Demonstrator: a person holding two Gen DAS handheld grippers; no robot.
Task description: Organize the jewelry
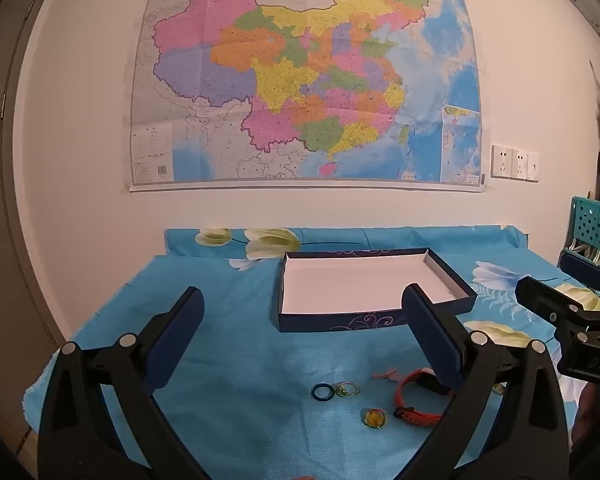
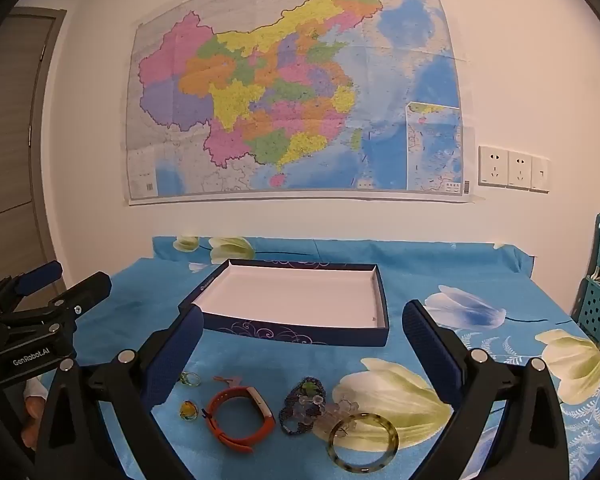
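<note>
Blue floral cloth [image 2: 300, 364] over table, map [image 2: 296, 92] on wall behind. Box [image 2: 300, 332] — open, white inside, nothing in it — sits mid-table. Near edge, in a loose row: blue ring [image 1: 322, 392], wire ring [image 1: 348, 389], yellow ring [image 2: 188, 410], orange band [image 2: 240, 420], bead bracelet [image 2: 300, 408], bangle [image 2: 363, 448]. Left gripper [image 1: 300, 340] and right gripper [image 2: 302, 356] — jaws wide apart, holding nothing, above the jewelry.
</note>
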